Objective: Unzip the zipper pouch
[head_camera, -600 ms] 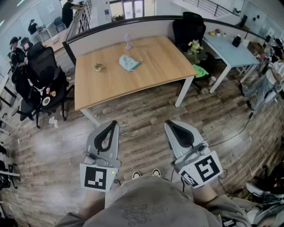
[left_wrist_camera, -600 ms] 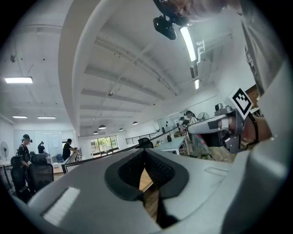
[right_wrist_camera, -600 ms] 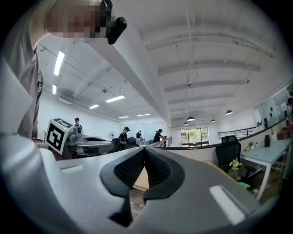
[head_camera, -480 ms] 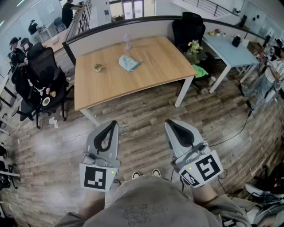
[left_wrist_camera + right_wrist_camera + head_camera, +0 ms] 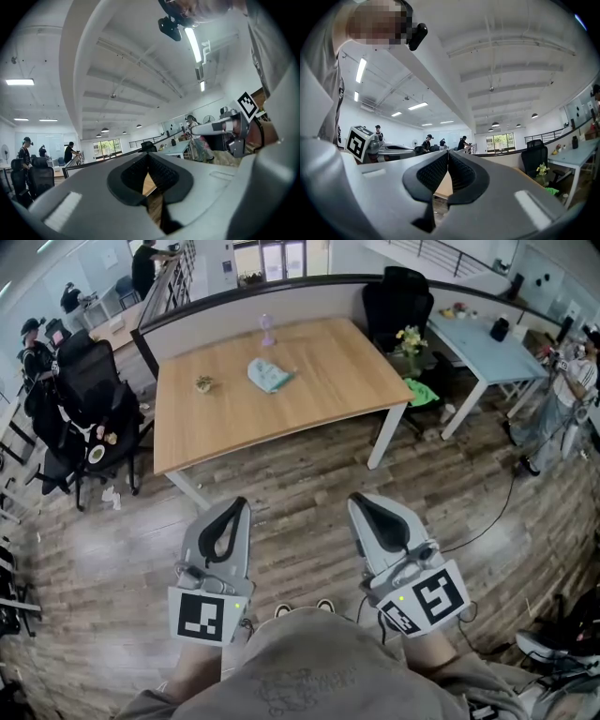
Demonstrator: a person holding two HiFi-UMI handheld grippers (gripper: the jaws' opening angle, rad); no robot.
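A pale teal zipper pouch lies on the far wooden table, well ahead of both grippers. My left gripper is held level over the wood floor, jaws shut, nothing between them. My right gripper is beside it at the same height, also shut and empty. In the left gripper view the shut left gripper points at the table, and the right gripper shows at the right. In the right gripper view the right gripper is shut with nothing held.
On the table stand a small pink object and a small plant. Black office chairs stand at the left, another chair and a light blue table at the right. A person stands far right. Cables cross the floor.
The table and pouch have shifted slightly left and up in the head view. Both grippers stay in the same place, shut.
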